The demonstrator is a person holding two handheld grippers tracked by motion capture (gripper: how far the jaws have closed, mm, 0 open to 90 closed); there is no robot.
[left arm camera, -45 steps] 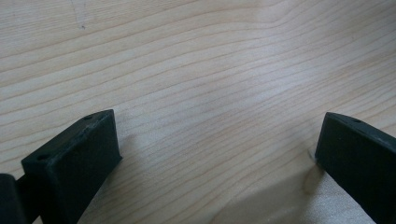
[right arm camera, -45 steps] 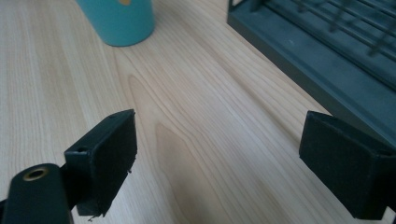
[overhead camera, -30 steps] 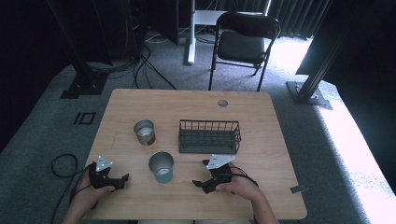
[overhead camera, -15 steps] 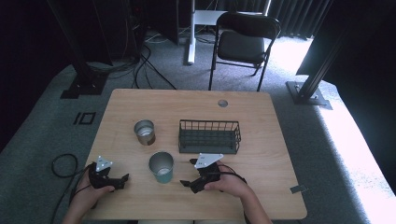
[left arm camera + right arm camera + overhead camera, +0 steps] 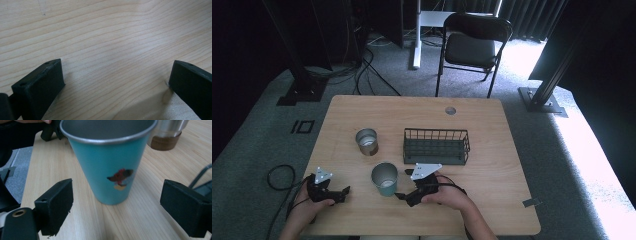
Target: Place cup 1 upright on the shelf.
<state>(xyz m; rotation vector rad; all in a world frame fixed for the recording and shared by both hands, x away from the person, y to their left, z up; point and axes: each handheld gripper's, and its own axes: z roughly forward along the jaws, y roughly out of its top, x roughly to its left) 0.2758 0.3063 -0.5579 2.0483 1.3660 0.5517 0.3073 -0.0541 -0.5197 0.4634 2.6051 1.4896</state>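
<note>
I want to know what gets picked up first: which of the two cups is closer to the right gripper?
The teal cup, right in front of the open right gripper. The steel cup with the brown base stands farther back.

teal cup (image 5: 110,162) blocks right tongs (image 5: 117,205), basket (image 5: 436,146) beyond

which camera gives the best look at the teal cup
The right gripper view: the cup stands close between the open tool jaws, its printed picture visible. The high view shows it small, from above.
</note>
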